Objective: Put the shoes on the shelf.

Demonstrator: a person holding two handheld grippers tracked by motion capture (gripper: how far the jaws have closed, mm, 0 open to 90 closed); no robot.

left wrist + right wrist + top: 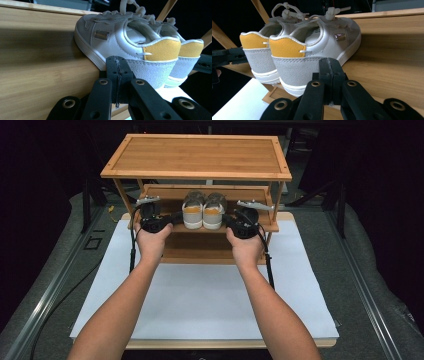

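Observation:
A pair of white sneakers with yellow heel tabs, the left shoe (pixel 192 212) and the right shoe (pixel 213 213), stands heels toward me on the middle shelf (pixel 162 194) of a bamboo rack. My left gripper (pixel 177 218) is shut with nothing in it, its tip beside the left shoe's (pixel 117 40) heel. My right gripper (pixel 228 220) is likewise shut with nothing in it, beside the right shoe's (pixel 317 47) heel. In the left gripper view the shut tip (pixel 117 63) lies close against the grey heel. The right gripper view has its tip (pixel 329 64) the same way. Whether either tip touches a shoe I cannot tell.
The rack's top shelf (pixel 200 155) overhangs the shoes and both grippers. Slanted side posts (pixel 125 195) flank the middle shelf. A lower shelf (pixel 200 247) sits beneath. The rack stands on a white sheet (pixel 210 295) over the table; dark floor lies around.

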